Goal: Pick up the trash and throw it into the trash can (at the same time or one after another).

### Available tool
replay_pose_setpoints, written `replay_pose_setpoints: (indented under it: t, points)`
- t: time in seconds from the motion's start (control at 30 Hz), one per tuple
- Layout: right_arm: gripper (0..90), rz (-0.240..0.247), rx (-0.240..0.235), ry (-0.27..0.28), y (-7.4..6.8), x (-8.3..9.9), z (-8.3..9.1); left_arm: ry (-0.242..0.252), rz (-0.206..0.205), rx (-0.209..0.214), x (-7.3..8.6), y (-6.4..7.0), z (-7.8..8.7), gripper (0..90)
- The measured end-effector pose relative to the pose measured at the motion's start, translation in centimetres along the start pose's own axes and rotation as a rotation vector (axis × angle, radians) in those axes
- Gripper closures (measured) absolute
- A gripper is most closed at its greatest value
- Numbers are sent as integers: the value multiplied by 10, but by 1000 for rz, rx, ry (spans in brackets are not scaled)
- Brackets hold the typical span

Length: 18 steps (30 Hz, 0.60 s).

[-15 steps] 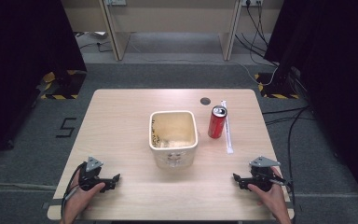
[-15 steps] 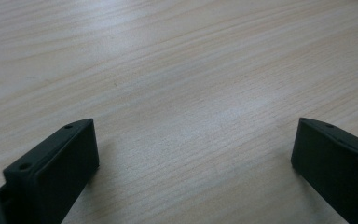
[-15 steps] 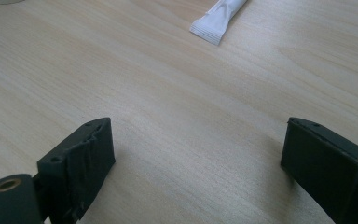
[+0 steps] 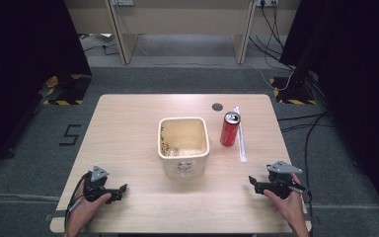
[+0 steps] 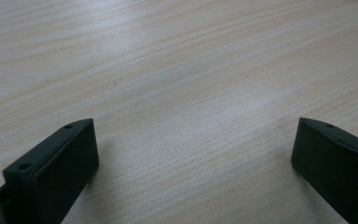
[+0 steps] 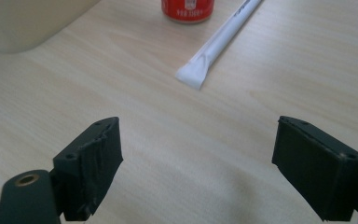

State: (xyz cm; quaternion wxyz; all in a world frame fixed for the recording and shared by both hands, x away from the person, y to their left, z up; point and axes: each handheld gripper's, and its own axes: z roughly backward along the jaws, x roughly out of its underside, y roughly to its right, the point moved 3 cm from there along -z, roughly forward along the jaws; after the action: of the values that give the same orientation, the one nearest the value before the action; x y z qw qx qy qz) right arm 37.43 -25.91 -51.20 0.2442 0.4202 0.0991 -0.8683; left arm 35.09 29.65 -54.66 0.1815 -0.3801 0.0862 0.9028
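Note:
A cream square tub [image 4: 183,143] stands in the middle of the wooden table [image 4: 128,128], with small bits on its floor. Right of it a red drinks can [image 4: 229,129] stands upright, and a white paper-wrapped straw [image 4: 240,136] lies just beyond the can. My left gripper [image 4: 121,192] rests near the front left edge, open, with only bare wood between its jaws [image 5: 193,158]. At the front right my right gripper [image 4: 254,184] is open too and holds nothing [image 6: 196,158]. Ahead of it lie the straw's near end [image 6: 200,70], the can's base [image 6: 188,10] and the tub's corner [image 6: 28,21].
A small dark round spot [image 4: 217,106] sits on the table behind the can. Desk legs and cables stand on the grey floor beyond the table's far edge. Black curtains flank both sides. A hand holds each gripper at the table's front edge.

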Motion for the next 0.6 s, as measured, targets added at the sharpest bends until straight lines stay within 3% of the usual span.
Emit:
replay_pose_setpoints:
  t: [0.33,0.6]
  points:
    - [152,11,24,33,7,-33,-3,-1,-2,0,0,0,0,0]
    - [152,40,7,71,8,-67,-10,-1,-1,0,0,0,0,0]
